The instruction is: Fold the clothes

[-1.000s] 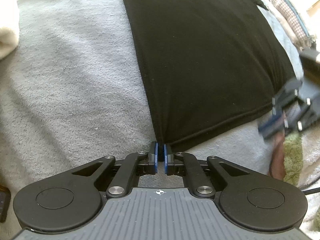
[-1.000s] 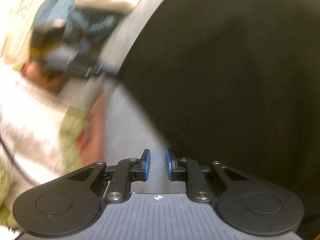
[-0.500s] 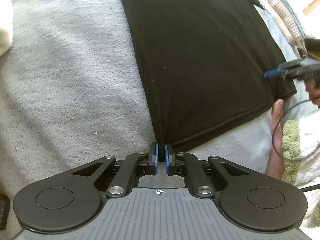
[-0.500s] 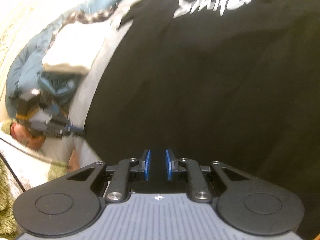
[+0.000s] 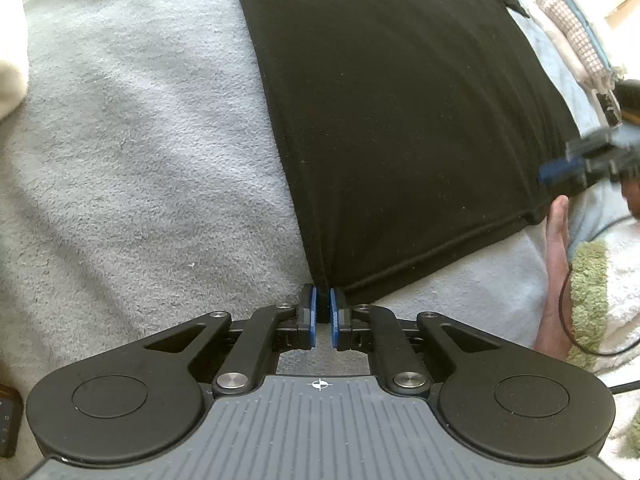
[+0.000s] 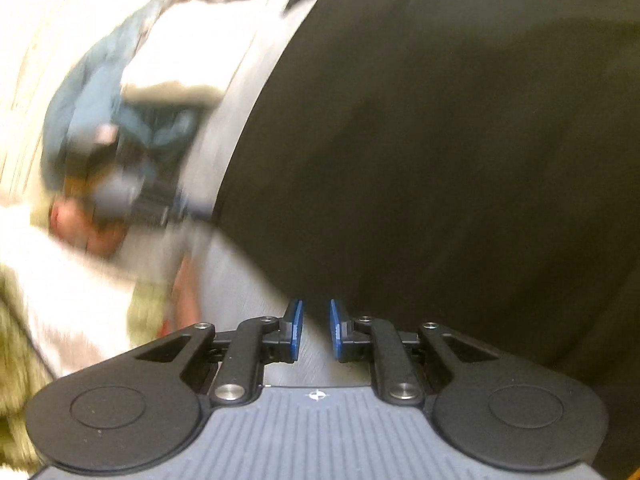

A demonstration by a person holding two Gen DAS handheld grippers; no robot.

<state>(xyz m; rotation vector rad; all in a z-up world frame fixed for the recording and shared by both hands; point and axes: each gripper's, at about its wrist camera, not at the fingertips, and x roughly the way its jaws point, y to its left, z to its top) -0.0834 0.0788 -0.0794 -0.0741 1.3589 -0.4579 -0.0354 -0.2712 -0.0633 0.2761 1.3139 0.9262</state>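
A black T-shirt (image 5: 400, 120) with white lettering lies flat on a grey fleece blanket (image 5: 140, 160). My left gripper (image 5: 322, 312) is shut on the shirt's near left hem corner. In the right wrist view, which is blurred, my right gripper (image 6: 316, 330) has its jaws slightly apart at the black shirt's (image 6: 440, 160) hem edge, with a dark fold between the pads. The right gripper also shows in the left wrist view (image 5: 576, 168) at the shirt's right hem corner. The left gripper shows blurred in the right wrist view (image 6: 132, 196).
A cream cloth (image 5: 10, 60) lies at the far left. Folded checked and light fabrics (image 5: 572, 28) pile at the back right. A green and white towel (image 5: 592, 300) and a bare forearm (image 5: 556, 272) are at the right. A blue garment (image 6: 100, 112) lies beyond.
The right gripper has swung down and back towards the shirt's right hem corner, its view now blurred. The left gripper holds the left corner in the same place.
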